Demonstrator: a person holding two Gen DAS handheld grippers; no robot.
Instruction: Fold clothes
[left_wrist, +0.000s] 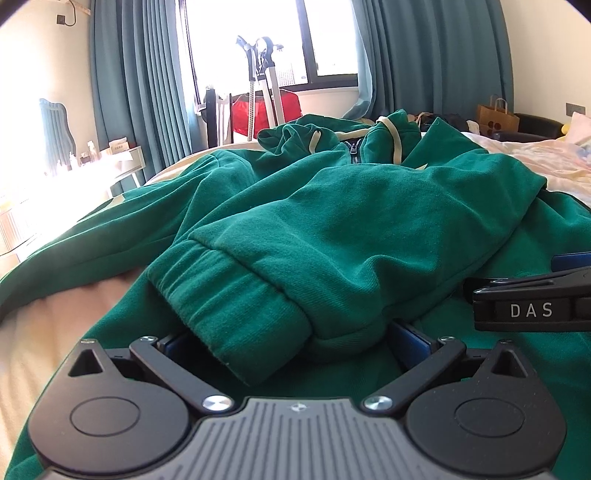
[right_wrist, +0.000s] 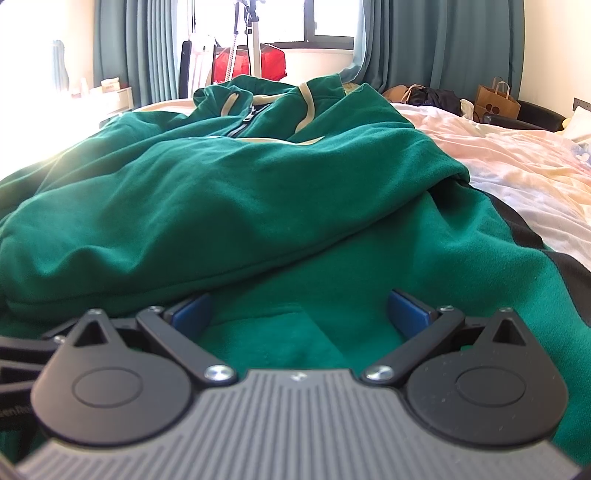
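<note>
Hoodie (left_wrist: 332, 206), green, lies spread on the bed (right_wrist: 517, 162), its cuff (left_wrist: 229, 317) between the spread left gripper (left_wrist: 295, 343). Right gripper (right_wrist: 299, 310) spread over the fabric. Teal curtains (left_wrist: 140, 92) and window (left_wrist: 266, 40) far behind.

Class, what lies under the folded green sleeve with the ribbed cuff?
Under the green ribbed-cuff sleeve lies the green zip-up hoodie's body, resting on a pale bed sheet. The front beneath the sleeve is covered.
</note>
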